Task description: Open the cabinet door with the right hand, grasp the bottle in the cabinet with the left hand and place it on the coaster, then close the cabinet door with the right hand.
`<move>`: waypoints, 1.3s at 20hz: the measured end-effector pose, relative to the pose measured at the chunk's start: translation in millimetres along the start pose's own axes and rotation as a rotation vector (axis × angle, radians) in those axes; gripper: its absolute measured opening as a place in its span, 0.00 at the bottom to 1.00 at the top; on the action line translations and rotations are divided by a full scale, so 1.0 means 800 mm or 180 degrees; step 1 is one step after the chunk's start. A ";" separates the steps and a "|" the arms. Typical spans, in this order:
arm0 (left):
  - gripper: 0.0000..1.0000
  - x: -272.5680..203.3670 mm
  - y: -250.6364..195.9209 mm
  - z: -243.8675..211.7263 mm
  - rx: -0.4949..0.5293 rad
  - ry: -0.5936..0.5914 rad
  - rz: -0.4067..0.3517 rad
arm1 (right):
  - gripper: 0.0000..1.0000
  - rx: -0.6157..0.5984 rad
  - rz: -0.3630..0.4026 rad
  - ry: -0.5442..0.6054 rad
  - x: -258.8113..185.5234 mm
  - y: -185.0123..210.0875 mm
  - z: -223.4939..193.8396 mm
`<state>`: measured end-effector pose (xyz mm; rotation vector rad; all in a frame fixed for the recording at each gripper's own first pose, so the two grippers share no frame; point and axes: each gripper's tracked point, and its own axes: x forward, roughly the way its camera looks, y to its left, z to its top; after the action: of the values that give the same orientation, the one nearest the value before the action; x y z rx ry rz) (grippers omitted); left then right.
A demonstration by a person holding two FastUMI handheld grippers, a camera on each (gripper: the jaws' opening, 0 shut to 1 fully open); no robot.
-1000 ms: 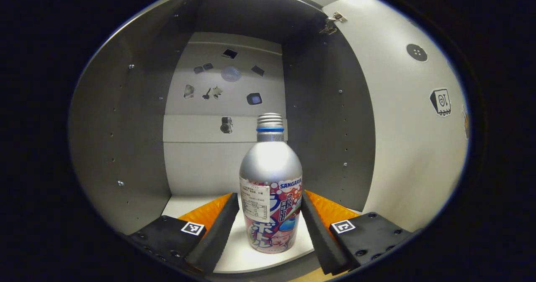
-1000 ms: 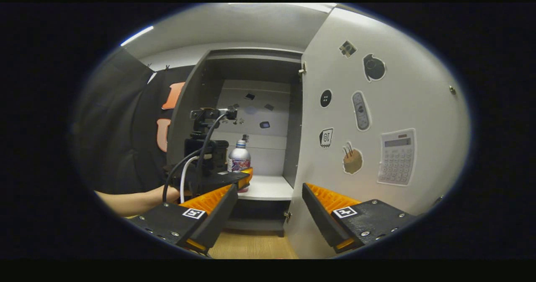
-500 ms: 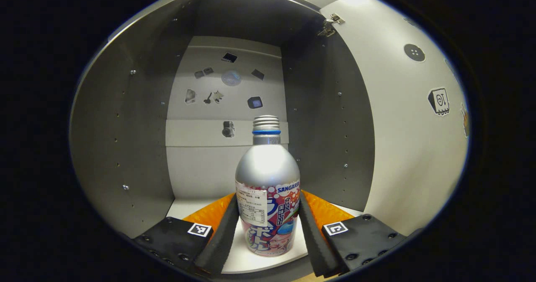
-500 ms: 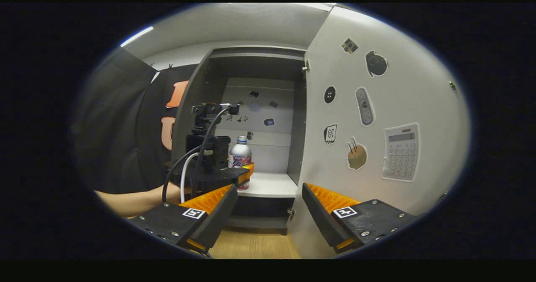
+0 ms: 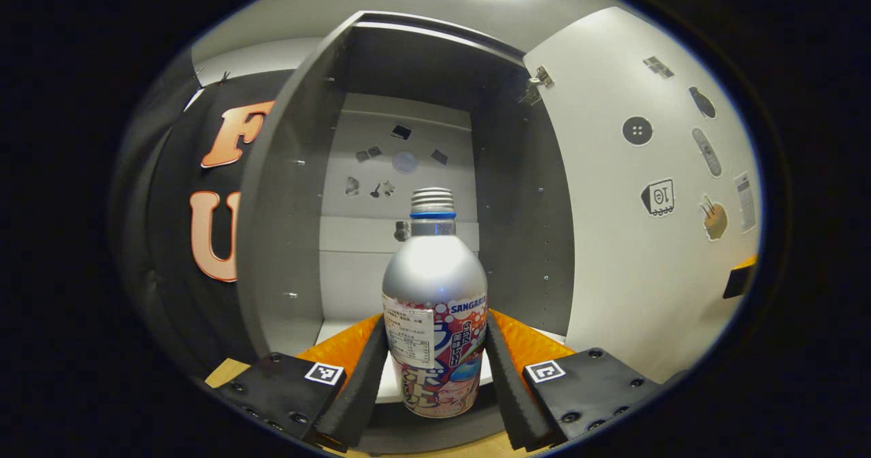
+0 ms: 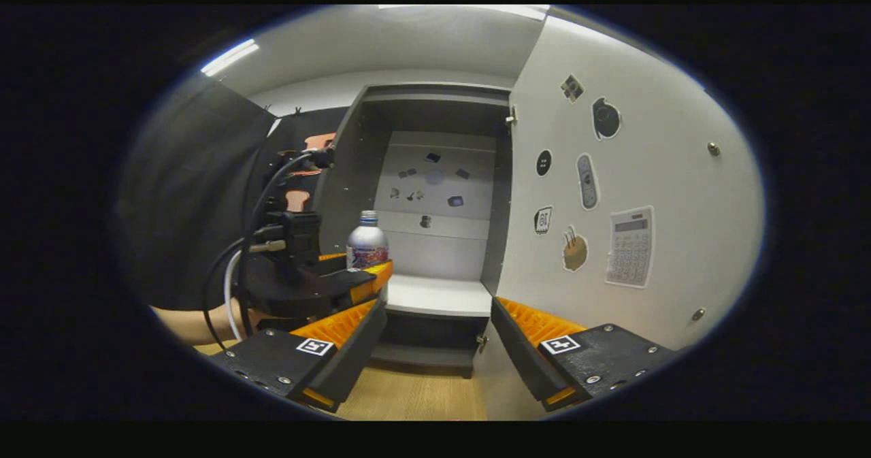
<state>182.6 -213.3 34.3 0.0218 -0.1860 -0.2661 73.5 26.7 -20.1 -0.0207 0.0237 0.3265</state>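
A silver bottle [image 5: 434, 308] with a blue neck ring and a colourful label stands upright between my left gripper's fingers; the left gripper [image 5: 435, 376] is shut on its lower body. The bottle hangs in front of the cabinet's white shelf [image 5: 340, 332], outside the opening. In the right gripper view the same bottle [image 6: 367, 246] sits in the left gripper [image 6: 371, 277], held by a hand at the left. My right gripper [image 6: 439, 349] is open with nothing between its fingers, low in front of the cabinet. The white cabinet door [image 6: 633, 192] stands wide open at the right.
The grey cabinet [image 6: 435, 199] has a white shelf [image 6: 439, 295] and stickers on its back wall. The door [image 5: 646, 199] carries several stickers. A wooden tabletop [image 6: 415, 397] lies below the cabinet. Cables run from the left gripper's body [image 6: 286, 240].
The left gripper has closed on the bottle and pulled it back out of the cabinet, off the shelf. The right gripper has drifted slightly back and stays open.
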 end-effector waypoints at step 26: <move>0.82 -0.297 0.075 -0.319 -0.0027 0.0749 0.0166 | 0.95 0.0083 -0.0372 0.0461 -0.093 0.094 -0.102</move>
<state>20.7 -93.4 -256.5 0.0397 0.0484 -0.2102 -22.8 72.3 -100.7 -0.0197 0.1697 0.2073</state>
